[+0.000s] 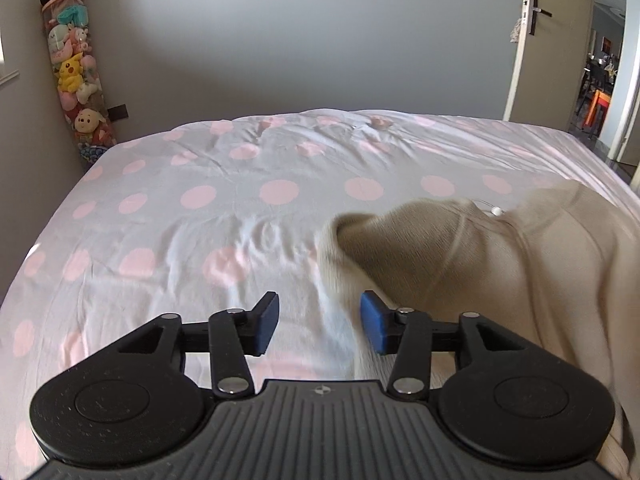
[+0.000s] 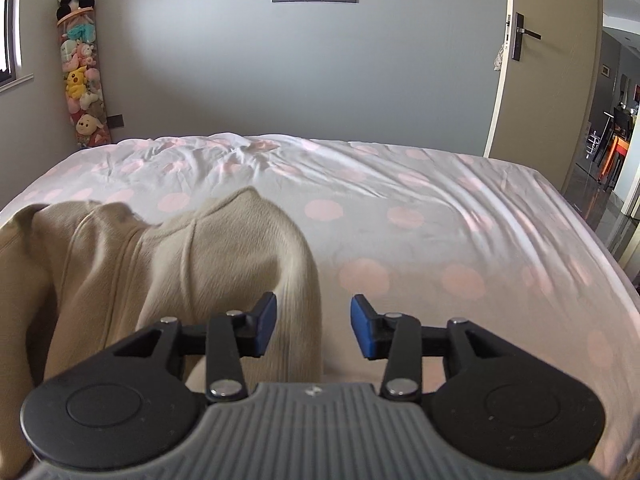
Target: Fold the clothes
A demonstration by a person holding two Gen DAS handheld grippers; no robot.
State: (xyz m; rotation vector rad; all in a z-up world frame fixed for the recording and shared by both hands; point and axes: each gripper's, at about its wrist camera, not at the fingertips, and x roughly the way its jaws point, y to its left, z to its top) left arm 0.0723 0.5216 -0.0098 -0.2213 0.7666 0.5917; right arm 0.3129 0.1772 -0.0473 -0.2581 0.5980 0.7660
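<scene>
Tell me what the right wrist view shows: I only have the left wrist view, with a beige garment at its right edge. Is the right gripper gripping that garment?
Observer: No. The right gripper is open; the beige garment lies partly between its fingers, but the pads do not press it.
Operator: Where does the garment sit in that view?
Observer: On the left side, bunched on the bed sheet; the sheet's right half is bare.
Operator: Can you see the left gripper there?
Observer: No, it is not in the right wrist view. In your view the left gripper is open too.
</scene>
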